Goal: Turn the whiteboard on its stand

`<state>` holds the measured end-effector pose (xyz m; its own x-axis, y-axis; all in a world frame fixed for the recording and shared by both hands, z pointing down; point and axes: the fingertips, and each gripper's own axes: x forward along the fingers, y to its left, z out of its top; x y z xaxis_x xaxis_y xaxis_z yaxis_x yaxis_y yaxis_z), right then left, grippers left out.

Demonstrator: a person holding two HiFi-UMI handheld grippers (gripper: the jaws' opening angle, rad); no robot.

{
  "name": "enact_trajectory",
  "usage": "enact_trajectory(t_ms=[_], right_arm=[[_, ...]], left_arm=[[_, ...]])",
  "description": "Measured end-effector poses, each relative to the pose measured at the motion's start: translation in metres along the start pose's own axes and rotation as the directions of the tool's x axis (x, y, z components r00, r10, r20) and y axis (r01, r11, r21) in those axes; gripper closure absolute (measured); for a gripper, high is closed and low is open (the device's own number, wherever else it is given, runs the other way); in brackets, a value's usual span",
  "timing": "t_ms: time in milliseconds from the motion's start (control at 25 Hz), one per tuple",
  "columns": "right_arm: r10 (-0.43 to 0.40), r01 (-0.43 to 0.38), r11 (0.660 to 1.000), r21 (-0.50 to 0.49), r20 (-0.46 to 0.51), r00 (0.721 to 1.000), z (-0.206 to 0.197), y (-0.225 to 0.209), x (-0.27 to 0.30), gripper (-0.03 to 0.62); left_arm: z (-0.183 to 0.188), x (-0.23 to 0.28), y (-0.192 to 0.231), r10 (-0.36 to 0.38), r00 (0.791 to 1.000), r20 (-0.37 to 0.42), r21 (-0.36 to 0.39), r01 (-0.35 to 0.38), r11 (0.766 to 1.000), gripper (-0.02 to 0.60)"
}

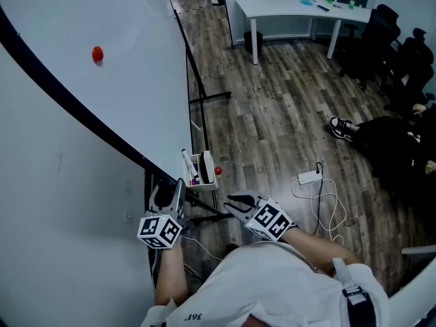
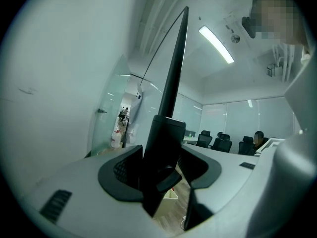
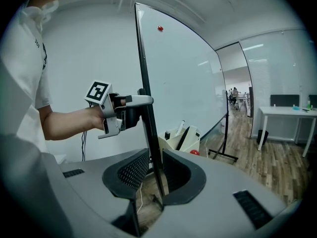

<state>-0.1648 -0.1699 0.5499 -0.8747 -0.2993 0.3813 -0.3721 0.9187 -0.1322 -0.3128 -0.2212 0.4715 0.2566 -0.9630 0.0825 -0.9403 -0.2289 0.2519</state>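
Note:
The whiteboard (image 1: 122, 80) fills the left of the head view, with a red magnet (image 1: 97, 54) on its face. Its black frame (image 1: 68, 103) runs diagonally down to my left gripper (image 1: 176, 191), which is shut on that edge. The left gripper view has the frame (image 2: 173, 83) wedged between the left gripper's (image 2: 161, 170) pads. My right gripper (image 1: 231, 200) sits just right of it and points at the same edge. In the right gripper view the frame (image 3: 146, 83) rises in the gap of the open right gripper (image 3: 154, 175), with no pad pressing it. The left gripper (image 3: 141, 103) clamps higher up.
A marker tray (image 1: 202, 172) with pens and a red magnet (image 1: 218, 171) hangs at the board's lower edge. The stand's leg (image 1: 204, 97) crosses the wood floor. A power strip (image 1: 310, 177) with cables lies to the right. A white desk (image 1: 293, 9), office chairs (image 1: 381, 39) and a seated person's shoe (image 1: 340, 126) are beyond.

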Motion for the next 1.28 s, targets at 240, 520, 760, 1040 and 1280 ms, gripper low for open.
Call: enact_trajectory(t_ms=[240, 520, 760, 1040, 1280], right_arm=[[-0.009, 0.009, 1.000, 0.011, -0.005, 1.000, -0.008, -0.002, -0.009, 0.494], [-0.041, 0.041, 0.999, 0.032, 0.007, 0.999, -0.006, -0.015, -0.026, 0.494], [-0.063, 0.063, 0.998, 0.027, 0.020, 0.998, -0.006, -0.025, -0.038, 0.493], [-0.080, 0.079, 0.996, 0.036, 0.021, 0.997, -0.015, -0.040, -0.051, 0.494], [-0.076, 0.075, 0.996, 0.044, 0.018, 0.997, -0.020, -0.052, -0.065, 0.494]], left_arm=[[-0.001, -0.002, 0.000, 0.017, 1.000, -0.005, -0.001, -0.017, 1.000, 0.373], [0.002, -0.004, 0.000, 0.035, 0.999, -0.010, 0.028, -0.035, 0.999, 0.371], [0.009, -0.021, -0.001, 0.061, 0.998, 0.033, 0.024, -0.062, 0.998, 0.370], [-0.004, -0.047, -0.002, 0.120, 0.992, 0.034, -0.020, -0.120, 0.993, 0.370], [-0.024, -0.057, -0.022, 0.135, 0.991, 0.014, -0.081, -0.134, 0.988, 0.371]])
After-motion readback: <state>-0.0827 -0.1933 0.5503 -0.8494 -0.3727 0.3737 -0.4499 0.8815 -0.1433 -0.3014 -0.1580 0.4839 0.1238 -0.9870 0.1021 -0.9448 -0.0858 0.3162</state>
